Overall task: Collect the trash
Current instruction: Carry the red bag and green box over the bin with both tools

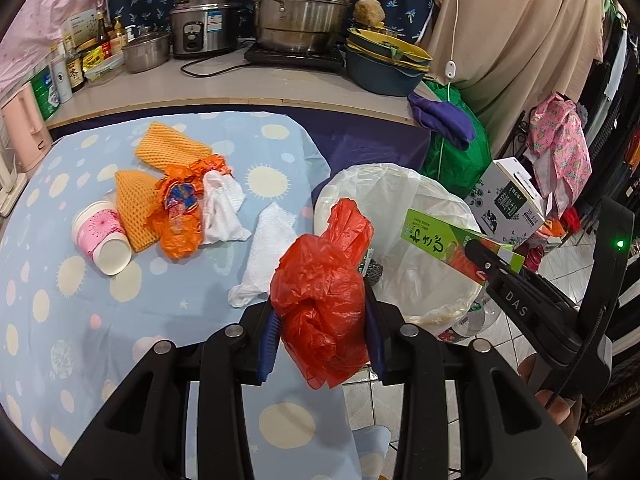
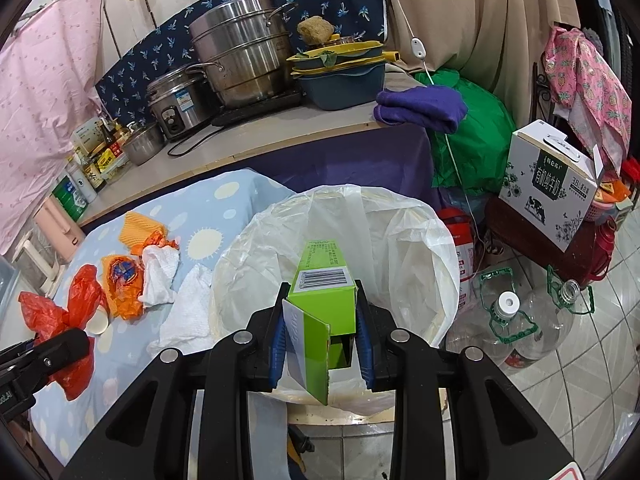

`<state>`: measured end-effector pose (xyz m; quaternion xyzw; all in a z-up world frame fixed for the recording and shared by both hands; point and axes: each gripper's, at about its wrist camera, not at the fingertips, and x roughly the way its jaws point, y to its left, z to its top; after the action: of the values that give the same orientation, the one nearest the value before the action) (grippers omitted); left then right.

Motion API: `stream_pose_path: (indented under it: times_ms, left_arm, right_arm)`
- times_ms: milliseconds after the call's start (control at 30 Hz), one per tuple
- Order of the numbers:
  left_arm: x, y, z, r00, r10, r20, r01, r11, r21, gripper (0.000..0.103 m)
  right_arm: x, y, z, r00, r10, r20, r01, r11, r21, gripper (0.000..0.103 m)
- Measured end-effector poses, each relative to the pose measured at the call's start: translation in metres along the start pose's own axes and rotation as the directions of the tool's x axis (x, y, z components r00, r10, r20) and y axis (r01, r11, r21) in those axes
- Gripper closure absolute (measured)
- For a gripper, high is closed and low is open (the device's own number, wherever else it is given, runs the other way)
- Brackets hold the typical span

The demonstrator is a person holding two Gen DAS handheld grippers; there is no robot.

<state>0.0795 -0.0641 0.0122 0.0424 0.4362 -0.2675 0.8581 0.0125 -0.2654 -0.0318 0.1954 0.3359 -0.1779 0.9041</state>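
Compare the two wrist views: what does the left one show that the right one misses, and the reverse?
Left only: the pink paper cup's patterned side and the box's printed green face.
Right only: the plastic bottles on the floor and the green box's barcode.
Both: the lined trash bin, the red plastic bag in the left gripper, and the box in the right gripper.

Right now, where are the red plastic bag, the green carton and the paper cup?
red plastic bag [image 1: 320,300], left wrist view, on its crumpled middle.
green carton [image 2: 326,292], right wrist view, on its top face.
paper cup [image 1: 102,236], left wrist view, on its pink side.
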Motion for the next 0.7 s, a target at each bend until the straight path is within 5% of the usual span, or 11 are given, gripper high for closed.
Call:
stream_pose_path:
  times_ms: [700]
  left_arm:
    - [0.035,-0.036,0.009,0.998,-0.04,-0.041,0.043,0.996,0.073,0.068]
  right_arm:
    - [0.012,-0.015,-0.003,1.0,-0.014,-0.027,0.014,0.999,0.036,0.075]
